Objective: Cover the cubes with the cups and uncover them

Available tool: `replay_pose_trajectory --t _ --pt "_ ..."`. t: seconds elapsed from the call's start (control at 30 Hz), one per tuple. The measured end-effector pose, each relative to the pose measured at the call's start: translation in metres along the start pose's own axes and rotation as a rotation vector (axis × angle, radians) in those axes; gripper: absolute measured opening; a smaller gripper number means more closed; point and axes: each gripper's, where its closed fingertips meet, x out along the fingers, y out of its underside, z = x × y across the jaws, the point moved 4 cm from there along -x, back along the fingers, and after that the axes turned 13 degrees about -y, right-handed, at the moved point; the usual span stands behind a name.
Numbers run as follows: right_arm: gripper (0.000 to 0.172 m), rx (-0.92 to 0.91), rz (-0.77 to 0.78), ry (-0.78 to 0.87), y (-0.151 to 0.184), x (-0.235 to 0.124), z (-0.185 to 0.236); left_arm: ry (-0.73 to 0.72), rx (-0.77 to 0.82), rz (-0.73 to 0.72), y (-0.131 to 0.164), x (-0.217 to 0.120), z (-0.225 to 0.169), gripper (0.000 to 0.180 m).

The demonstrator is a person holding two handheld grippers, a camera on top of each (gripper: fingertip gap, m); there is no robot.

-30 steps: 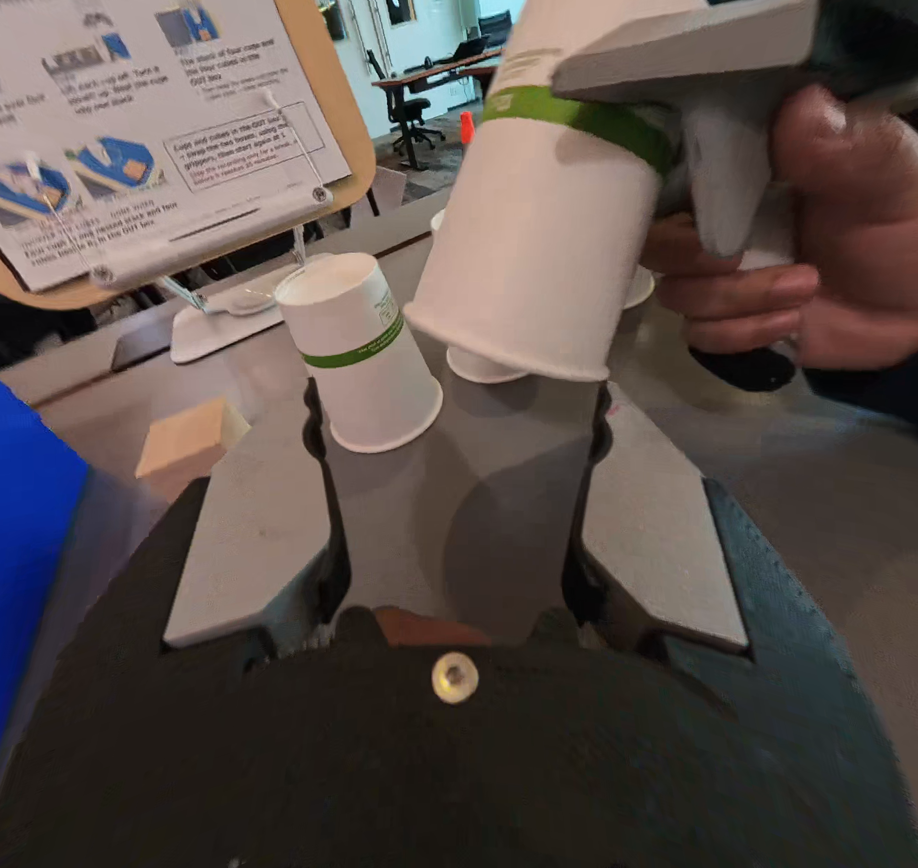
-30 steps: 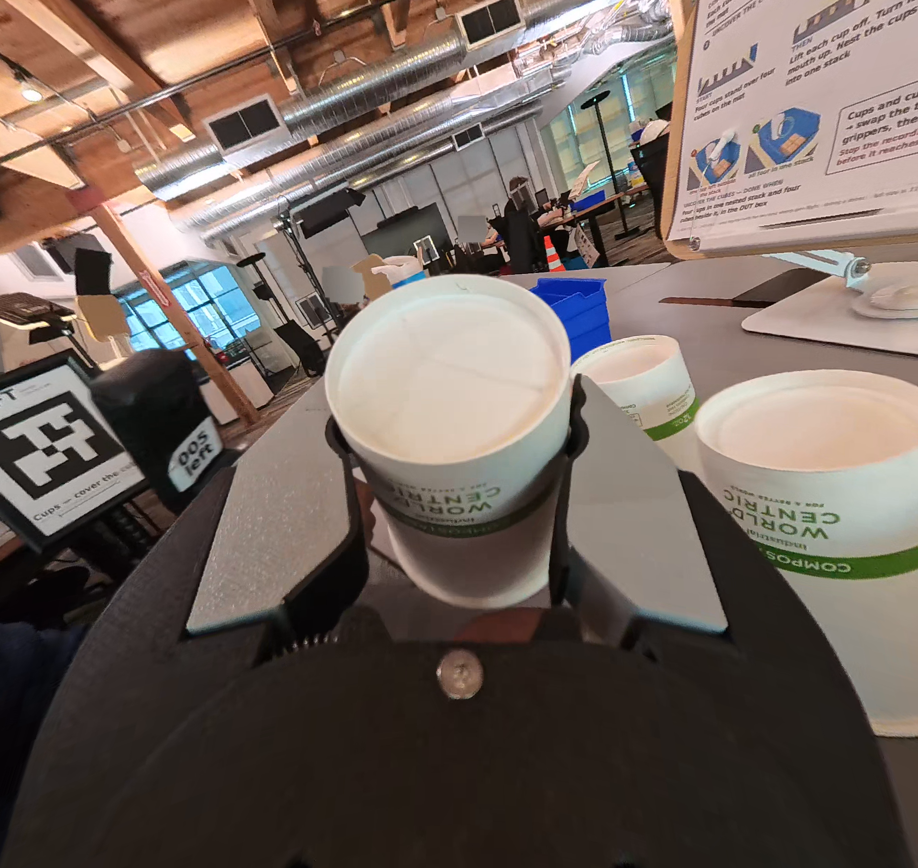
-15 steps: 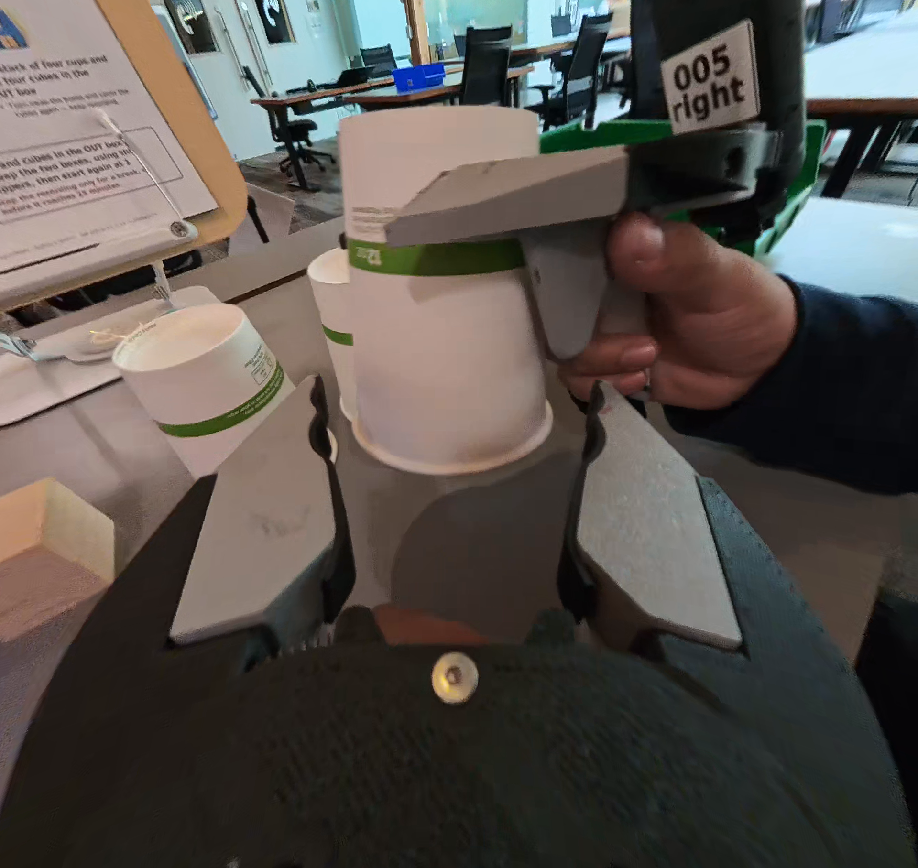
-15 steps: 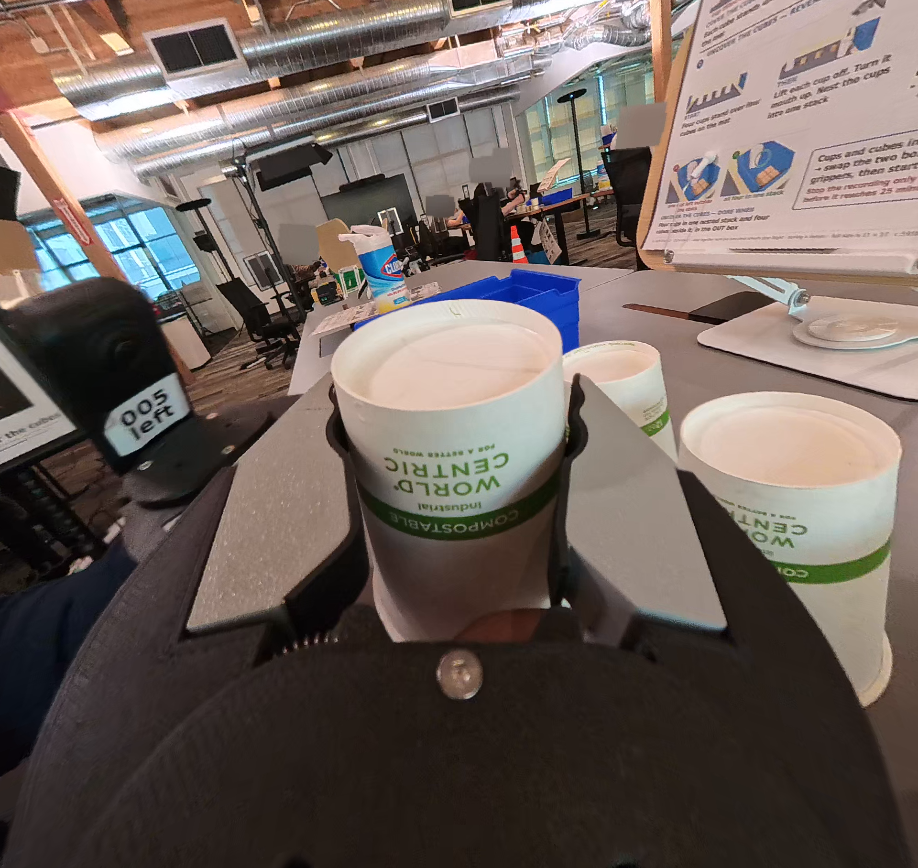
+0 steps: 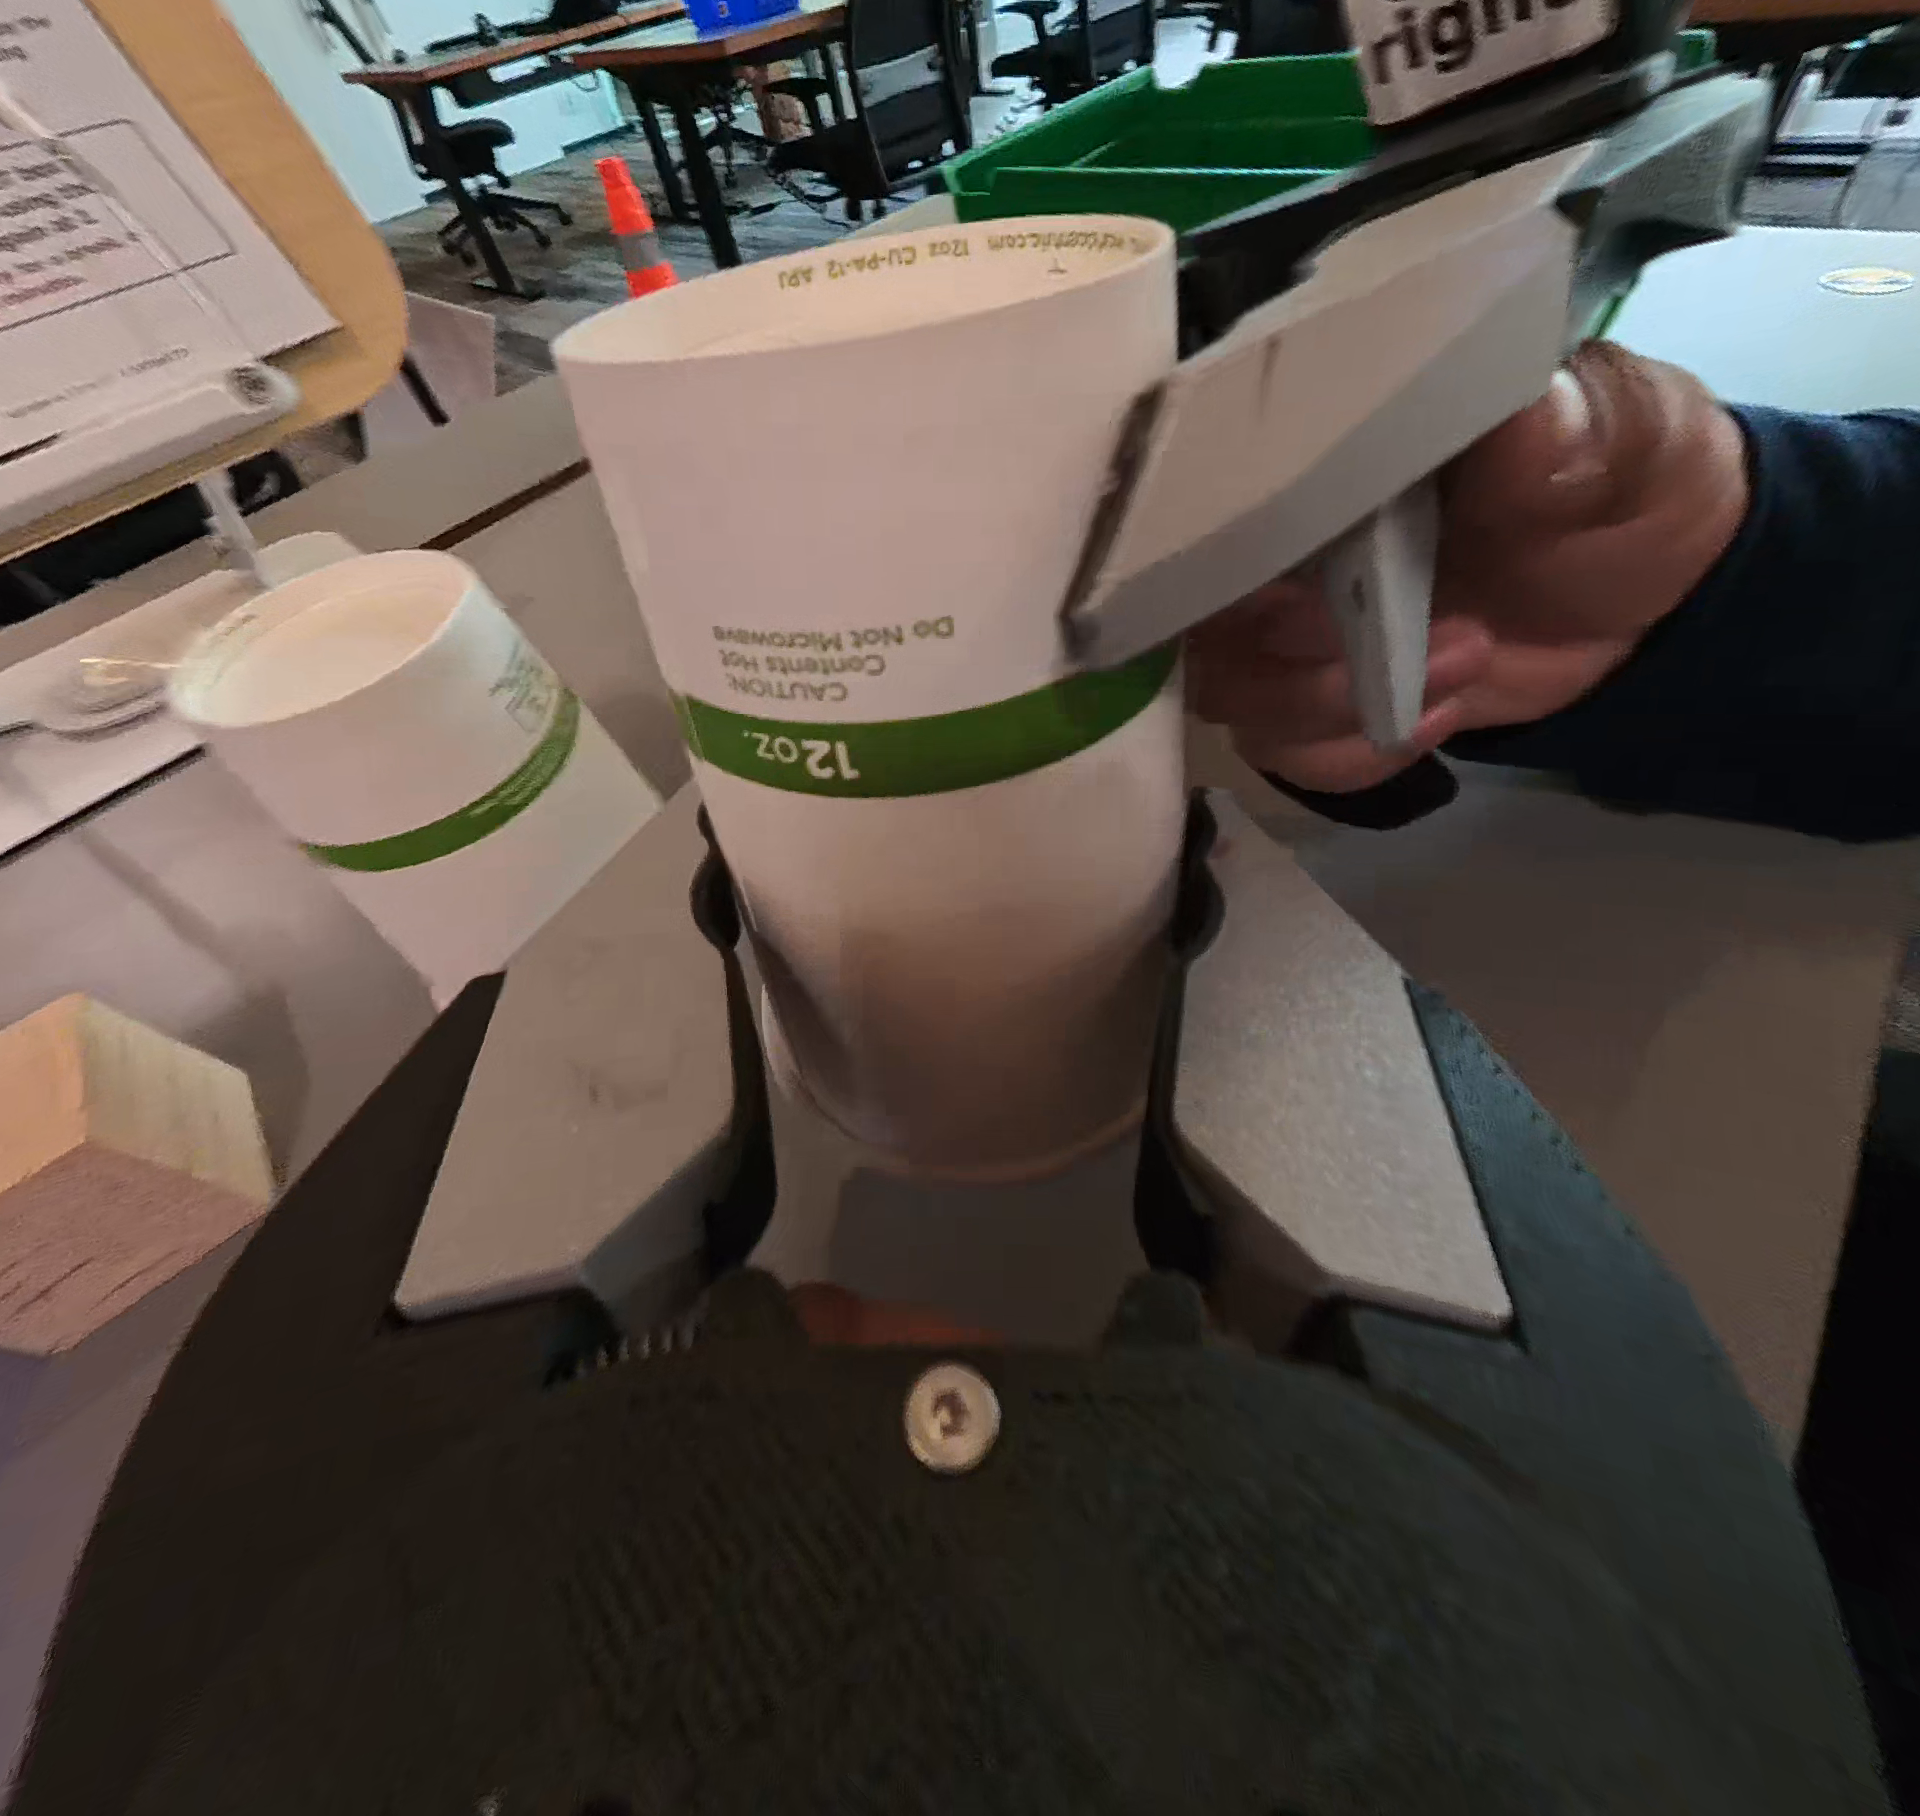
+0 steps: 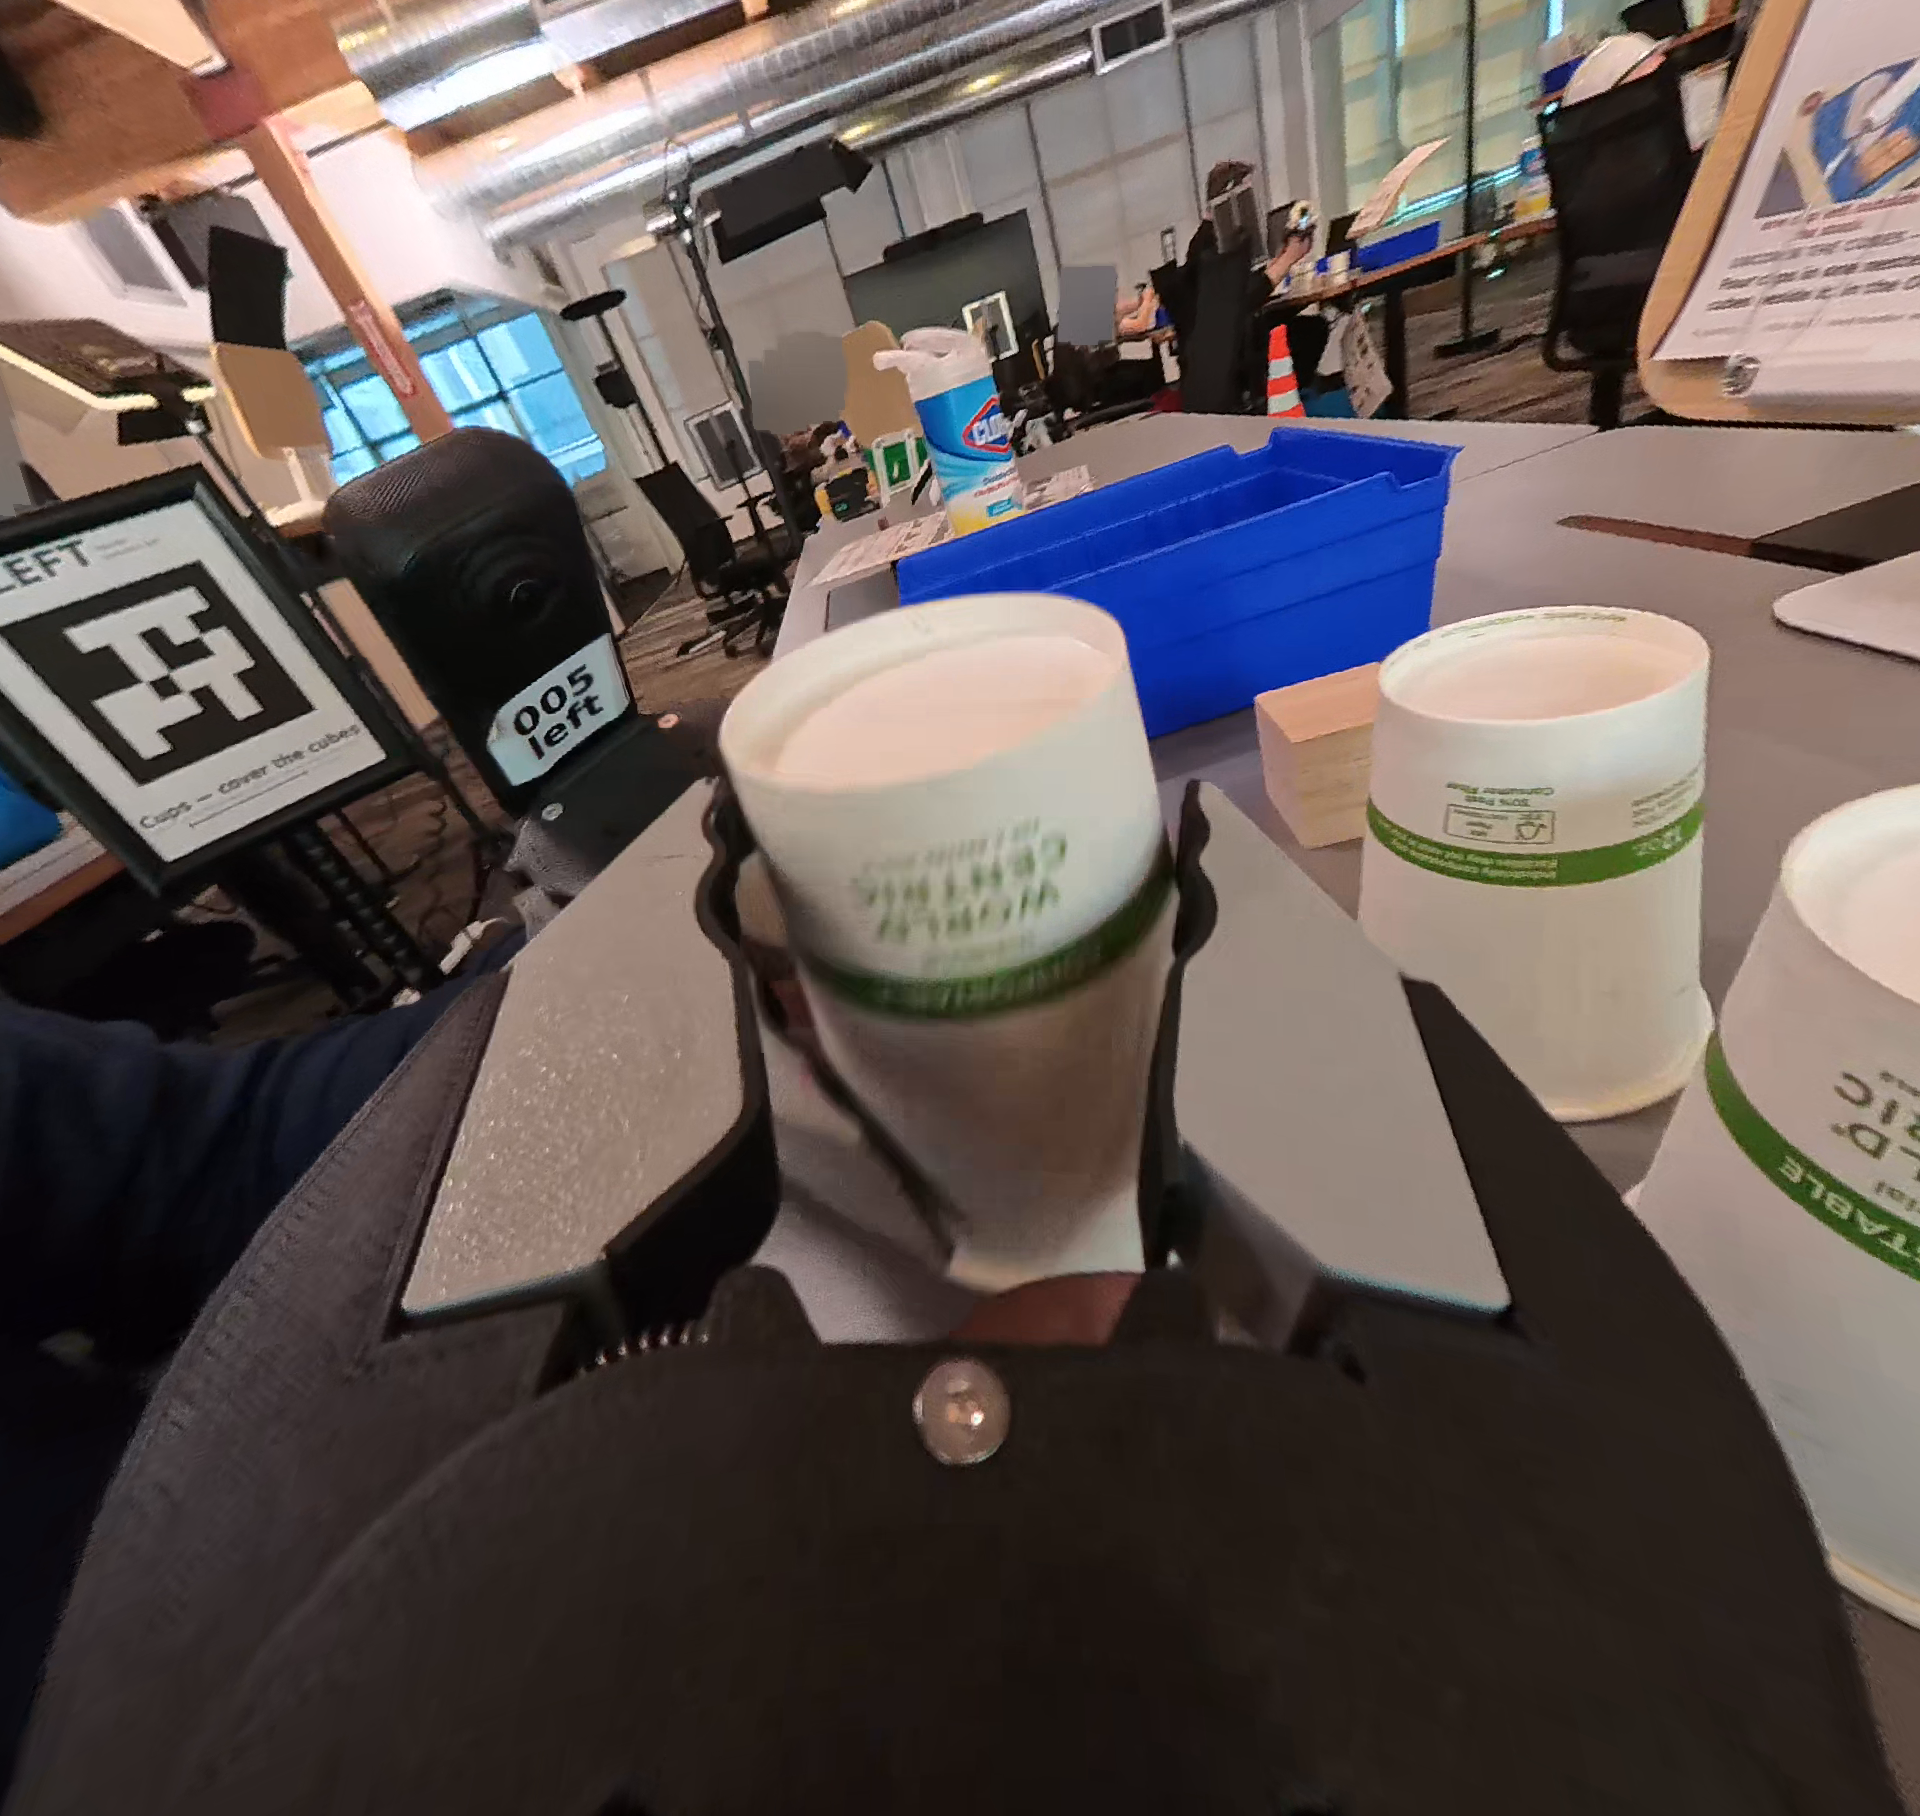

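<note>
A white paper cup with a green band (image 5: 914, 540) is upside down, slightly tilted, just over the grey table (image 5: 1558, 935). My left gripper (image 5: 956, 862) is shut on its lower part, below the band, with both pads against its sides. My right gripper (image 6: 961, 831) is shut on the same cup (image 6: 935, 810) higher up; its grey finger (image 5: 1330, 436) presses the cup's right side in the left wrist view. Two more upside-down cups (image 6: 1538, 852) (image 6: 1849, 1143) stand on the table to the right. A wooden cube (image 6: 1314, 748) lies uncovered behind them; it also shows in the left wrist view (image 5: 114, 1143).
A blue bin (image 6: 1195, 571) stands at the table's far side behind the cube. A green bin (image 5: 1164, 145) stands behind the right gripper. An instruction board on a stand (image 5: 135, 208) is at the back. Another upside-down cup (image 5: 384, 717) stands left of the held one.
The right gripper set its cup down low from a raised, tilted hold. My left gripper moved forward around the cup's lower part and its jaws narrowed onto it. The cup now leans in the right gripper.
</note>
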Motion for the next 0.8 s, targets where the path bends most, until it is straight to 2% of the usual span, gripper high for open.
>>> replay_pose_trajectory --t 0.07,0.2,0.33,0.5,0.6,0.7,0.8 --pt "0.080 -0.009 -0.024 0.027 -0.003 -0.003 -0.003 -0.107 -0.043 -0.033 -0.004 -0.005 0.030 0.087" --pt "0.072 0.011 -0.076 0.054 -0.009 -0.010 -0.008 -0.484 -0.223 -0.152 -0.016 -0.014 0.134 0.088" --pt "0.070 0.024 -0.068 0.057 -0.006 -0.010 -0.011 -0.541 -0.305 -0.026 0.008 0.018 0.189 0.088" --pt "0.067 0.008 -0.048 0.062 -0.004 -0.009 -0.011 -0.579 -0.311 0.153 0.048 0.043 0.205 0.090" --pt "0.067 0.028 -0.047 0.050 -0.002 -0.008 -0.011 -0.540 -0.356 0.340 0.075 0.047 0.203 0.091" --pt "0.067 0.031 -0.038 0.044 -0.001 -0.006 -0.010 -0.511 -0.408 0.347 0.079 0.041 0.202 0.088" --pt "0.066 0.005 -0.030 0.066 -0.002 -0.008 -0.012 -0.537 -0.385 0.230 0.065 0.028 0.199 0.089"
